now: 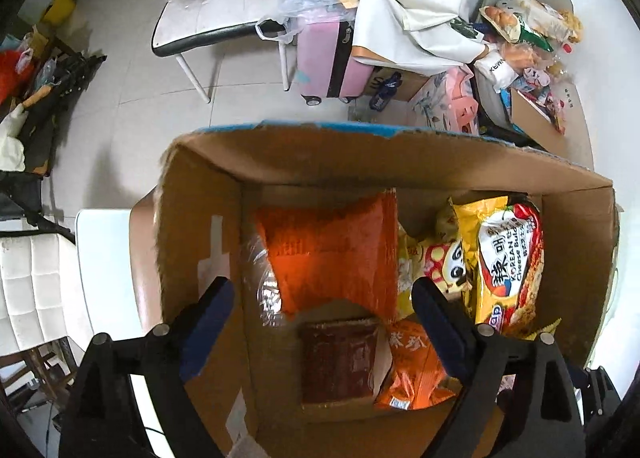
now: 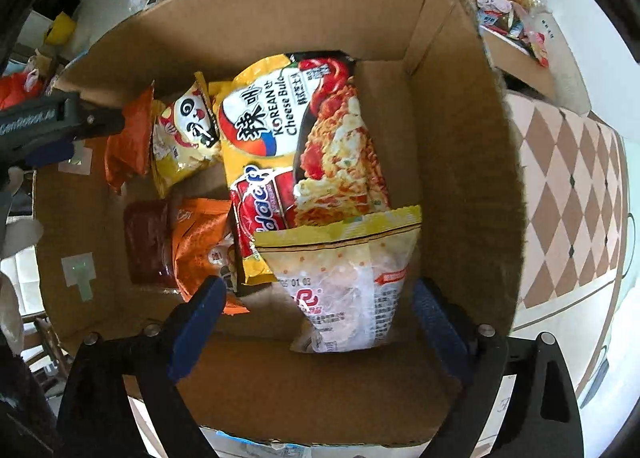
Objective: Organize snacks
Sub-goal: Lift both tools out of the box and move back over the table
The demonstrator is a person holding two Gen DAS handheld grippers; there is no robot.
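We hold both the left gripper (image 1: 322,294) and right gripper (image 2: 316,298) with jaws apart over the cardboard box (image 2: 460,138), where several snack packets (image 2: 304,130) lie, while a snack pile (image 1: 528,30) at 1 o'clock waits.

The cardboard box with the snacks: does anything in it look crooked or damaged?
No damage shows. In the cardboard box the packets lie unevenly: the pale packet with the yellow top lies tilted over the lower end of the Korean cheese noodle pack, and the panda-face bag sits askew beside it.
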